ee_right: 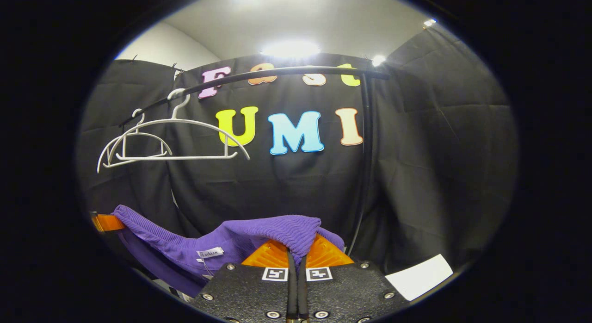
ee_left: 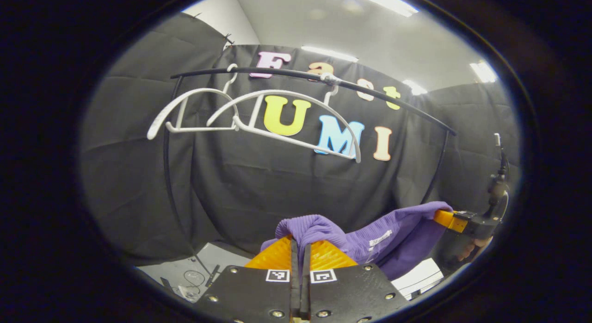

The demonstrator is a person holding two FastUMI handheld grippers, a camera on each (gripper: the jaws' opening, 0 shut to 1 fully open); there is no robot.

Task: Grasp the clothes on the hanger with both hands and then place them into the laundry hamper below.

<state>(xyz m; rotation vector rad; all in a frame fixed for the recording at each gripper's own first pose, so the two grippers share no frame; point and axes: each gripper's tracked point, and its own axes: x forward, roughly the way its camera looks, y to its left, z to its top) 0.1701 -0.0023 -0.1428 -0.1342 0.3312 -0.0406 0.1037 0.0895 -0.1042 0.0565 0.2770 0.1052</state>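
A purple knitted garment (ee_left: 370,237) stretches between both grippers, off the hangers. My left gripper (ee_left: 300,251) is shut on one bunched end of it, cloth pinched between the orange fingers (ee_left: 277,256). In the left gripper view the far end of the garment reaches the right gripper (ee_left: 451,220), held by a hand. In the right gripper view my right gripper (ee_right: 296,253) is shut on the garment (ee_right: 249,239), and the left gripper's orange finger (ee_right: 106,222) holds the far end. Two white hangers (ee_left: 277,114) hang bare on the black rail (ee_left: 370,89).
The rail's black uprights (ee_right: 365,165) stand on either side. Pale floor with thin cables (ee_left: 194,276) lies low at the left, and a white sheet (ee_right: 418,276) low at the right. The hangers (ee_right: 171,138) hang high above the garment.
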